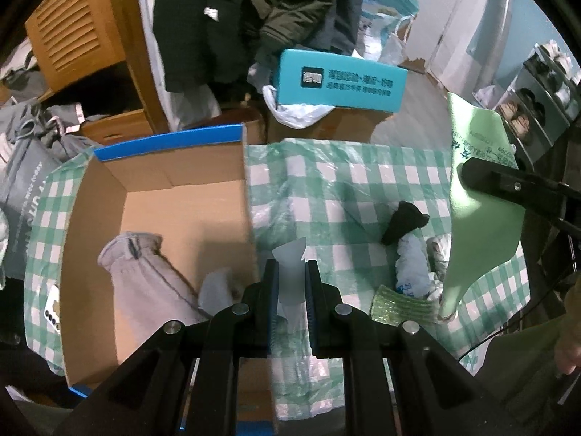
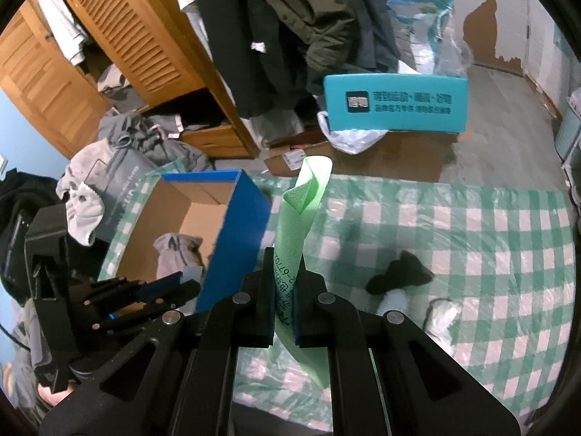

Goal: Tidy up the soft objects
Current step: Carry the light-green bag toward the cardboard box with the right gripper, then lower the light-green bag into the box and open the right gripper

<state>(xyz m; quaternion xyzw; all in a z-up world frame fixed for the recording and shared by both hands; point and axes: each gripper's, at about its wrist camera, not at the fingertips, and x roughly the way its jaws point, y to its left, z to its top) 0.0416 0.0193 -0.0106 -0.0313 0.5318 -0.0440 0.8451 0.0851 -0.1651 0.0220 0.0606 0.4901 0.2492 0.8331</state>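
My left gripper (image 1: 290,267) is shut on a pale whitish soft piece (image 1: 289,254) whose corner pokes up between the pads, just right of the box wall. My right gripper (image 2: 285,258) is shut on a light green cloth (image 2: 303,200) with printed writing. The cloth stands up above the jaws and hangs below them. In the left wrist view the green cloth (image 1: 479,218) dangles from the right gripper (image 1: 472,176) over the table's right side. An open cardboard box (image 1: 181,203) with blue outer walls holds a grey garment (image 1: 145,276). The left gripper (image 2: 189,283) hovers by the box (image 2: 239,239).
On the green-checked table cover (image 1: 363,181) lie a black sock (image 1: 405,221), a white rolled item (image 1: 412,265) and a green striped pad (image 1: 399,305). A teal box (image 1: 341,80), hanging dark coats (image 1: 232,18) and a wooden wardrobe (image 2: 138,47) stand behind the table.
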